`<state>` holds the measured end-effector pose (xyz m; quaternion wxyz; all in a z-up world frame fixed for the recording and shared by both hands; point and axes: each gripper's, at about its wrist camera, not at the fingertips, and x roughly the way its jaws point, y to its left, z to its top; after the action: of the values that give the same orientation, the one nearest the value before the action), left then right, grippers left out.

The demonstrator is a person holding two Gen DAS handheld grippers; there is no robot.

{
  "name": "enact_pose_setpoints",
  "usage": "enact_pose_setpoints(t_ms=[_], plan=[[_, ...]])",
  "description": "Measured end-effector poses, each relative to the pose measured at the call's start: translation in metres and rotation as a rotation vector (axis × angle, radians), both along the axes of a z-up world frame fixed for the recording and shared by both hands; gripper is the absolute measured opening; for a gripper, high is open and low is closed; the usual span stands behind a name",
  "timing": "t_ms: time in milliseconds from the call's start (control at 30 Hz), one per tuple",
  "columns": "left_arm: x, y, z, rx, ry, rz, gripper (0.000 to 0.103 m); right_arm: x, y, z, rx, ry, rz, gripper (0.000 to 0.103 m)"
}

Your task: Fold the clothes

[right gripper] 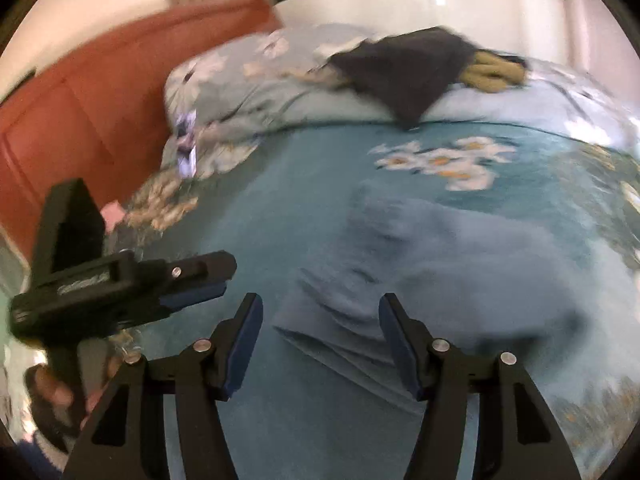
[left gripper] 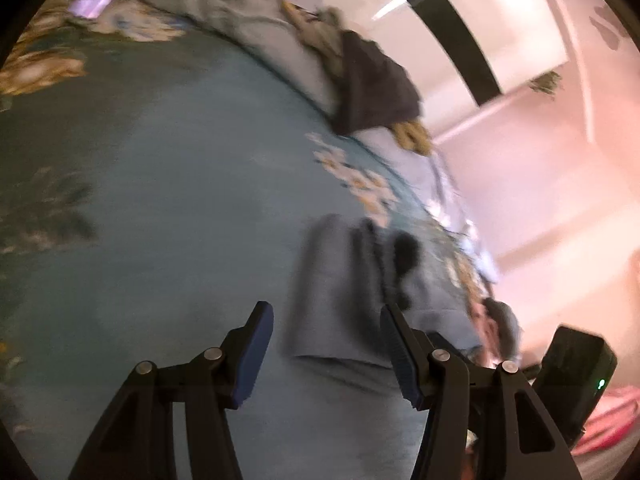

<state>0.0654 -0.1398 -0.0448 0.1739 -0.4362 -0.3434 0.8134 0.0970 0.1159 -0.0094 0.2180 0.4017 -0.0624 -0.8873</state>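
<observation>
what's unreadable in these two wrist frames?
- Grey-blue garment: motion blur in both views; its type and fold state are unclear.
- Dark garment and tan item on the quilt: blurred and small in both views; their type is unclear.
- Left gripper: its far pad is hidden by its own body in the right wrist view.
- Bedsheet: cut off by the lens edge.

The right gripper (right gripper: 320, 344) is hanging with its jaws spread wide above a blue-grey garment (right gripper: 420, 264) lying on the teal bedspread (right gripper: 260, 208). The left gripper (right gripper: 196, 280) is reaching in from the left, holding nothing. Near the pillows, a dark cloth (right gripper: 404, 72) is lying beside what is, through the blur, possibly a tan towel (right gripper: 492, 70).
</observation>
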Motion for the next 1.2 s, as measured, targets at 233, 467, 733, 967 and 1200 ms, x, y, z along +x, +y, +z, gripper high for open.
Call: enact_pose_setpoints(t_ms=[233, 467, 733, 967, 1200], plan=[[-0.036, 0.056, -0.004, -0.016, -0.002, -0.114, 0.067, 0.017, 0.076, -0.007, 0.003, -0.005, -0.233, 0.065], [-0.056, 0.079, -0.017, -0.060, -0.027, -0.128, 0.036, -0.005, 0.074, -0.036, 0.048, -0.068, -0.263, 0.065], [-0.057, 0.054, -0.003, -0.050, 0.074, -0.106, 0.024, -0.001, 0.109, -0.061, 0.038, -0.120, -0.360, 0.065], [-0.061, 0.049, -0.049, 0.009, -0.048, -0.103, 0.026, 0.003, 0.122, -0.067, 0.040, -0.142, -0.364, 0.065], [-0.047, 0.033, -0.015, -0.025, -0.016, -0.138, 0.034, 0.026, 0.128, -0.040, 0.030, -0.133, -0.307, 0.065]])
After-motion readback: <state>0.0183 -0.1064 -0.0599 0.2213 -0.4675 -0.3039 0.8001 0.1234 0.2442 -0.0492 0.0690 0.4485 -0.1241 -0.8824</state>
